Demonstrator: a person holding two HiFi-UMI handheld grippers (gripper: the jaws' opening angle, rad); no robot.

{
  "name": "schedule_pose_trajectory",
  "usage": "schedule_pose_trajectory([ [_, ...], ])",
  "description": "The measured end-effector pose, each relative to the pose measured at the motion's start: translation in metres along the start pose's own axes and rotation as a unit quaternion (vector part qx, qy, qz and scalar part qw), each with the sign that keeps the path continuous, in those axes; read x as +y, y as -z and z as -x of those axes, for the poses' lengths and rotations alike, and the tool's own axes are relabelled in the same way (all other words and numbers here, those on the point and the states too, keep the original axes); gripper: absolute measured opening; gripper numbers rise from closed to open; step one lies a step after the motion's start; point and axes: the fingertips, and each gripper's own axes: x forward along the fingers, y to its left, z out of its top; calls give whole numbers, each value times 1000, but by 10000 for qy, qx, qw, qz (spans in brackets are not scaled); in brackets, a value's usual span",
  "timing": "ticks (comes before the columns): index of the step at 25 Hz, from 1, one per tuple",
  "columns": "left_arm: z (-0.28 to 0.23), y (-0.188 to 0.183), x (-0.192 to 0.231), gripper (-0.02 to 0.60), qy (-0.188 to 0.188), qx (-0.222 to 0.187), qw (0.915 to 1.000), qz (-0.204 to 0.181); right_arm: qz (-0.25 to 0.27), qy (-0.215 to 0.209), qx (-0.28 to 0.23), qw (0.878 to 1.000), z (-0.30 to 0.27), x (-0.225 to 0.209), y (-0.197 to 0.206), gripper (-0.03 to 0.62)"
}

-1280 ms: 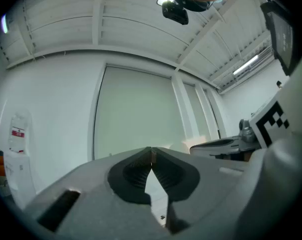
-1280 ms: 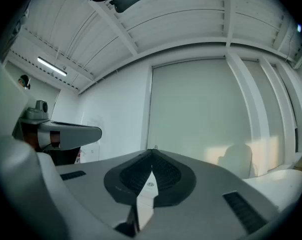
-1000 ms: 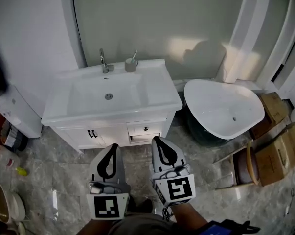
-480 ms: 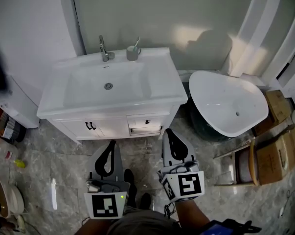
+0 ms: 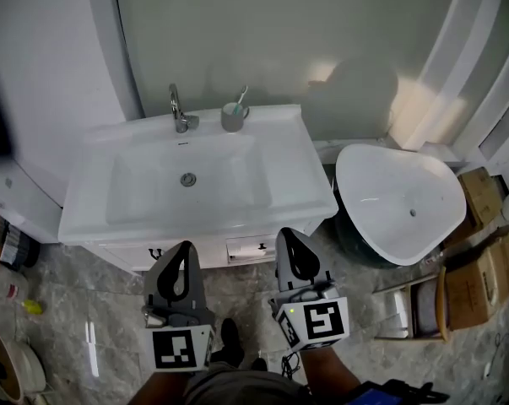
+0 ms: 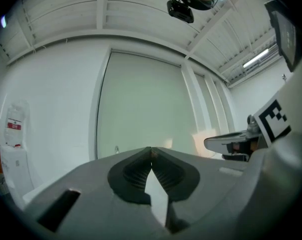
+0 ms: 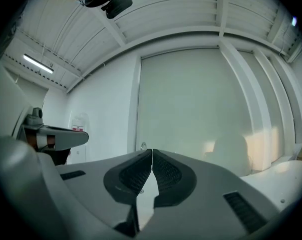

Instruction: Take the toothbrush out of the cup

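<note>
A grey cup (image 5: 234, 118) stands on the back ledge of the white washbasin (image 5: 296, 175), just right of the tap (image 5: 178, 110). A toothbrush (image 5: 240, 99) leans out of it, slanting up to the right. In the head view my left gripper (image 5: 184, 248) and right gripper (image 5: 289, 236) hang side by side in front of the vanity, near its front edge and far short of the cup. Both are shut with nothing between the jaws. In the left gripper view the left gripper (image 6: 151, 149) points level at the wall; in the right gripper view the right gripper (image 7: 152, 150) does the same.
A white bathtub-shaped basin (image 5: 402, 201) sits on the floor to the right, with cardboard boxes (image 5: 478, 281) beyond it. The vanity drawer fronts (image 5: 247, 249) lie just ahead of my grippers. Bottles and bowls (image 5: 5, 369) crowd the floor at the left.
Both grippers have moved forward toward the vanity, and the washbasin now lies closer below me. The jaws stayed shut throughout.
</note>
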Motion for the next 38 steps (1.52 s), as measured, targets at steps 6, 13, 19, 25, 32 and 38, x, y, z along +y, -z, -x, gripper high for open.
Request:
schedule_pose_trajectory([
  [6,-51,-25,38,14,59,-452,9989,-117,174,91,-172,9997,-55,-3,-24,15],
  [13,-87,-22,58,14,183,-447,9988,-55,234,258,-212,9992,-89,-9,-31,15],
  [19,-103,-7,60,14,296,-280,9992,27,211,358,-166,9990,-102,-15,-26,15],
  [25,-126,8,53,14,408,-139,9991,52,161,490,-80,9986,-113,-34,-12,15],
  [32,-176,16,44,14,445,-50,9990,10,116,472,-45,9988,-150,-67,-4,15],
  [38,-234,21,40,14,357,48,9993,-70,8,315,-62,9995,-200,-103,-1,15],
])
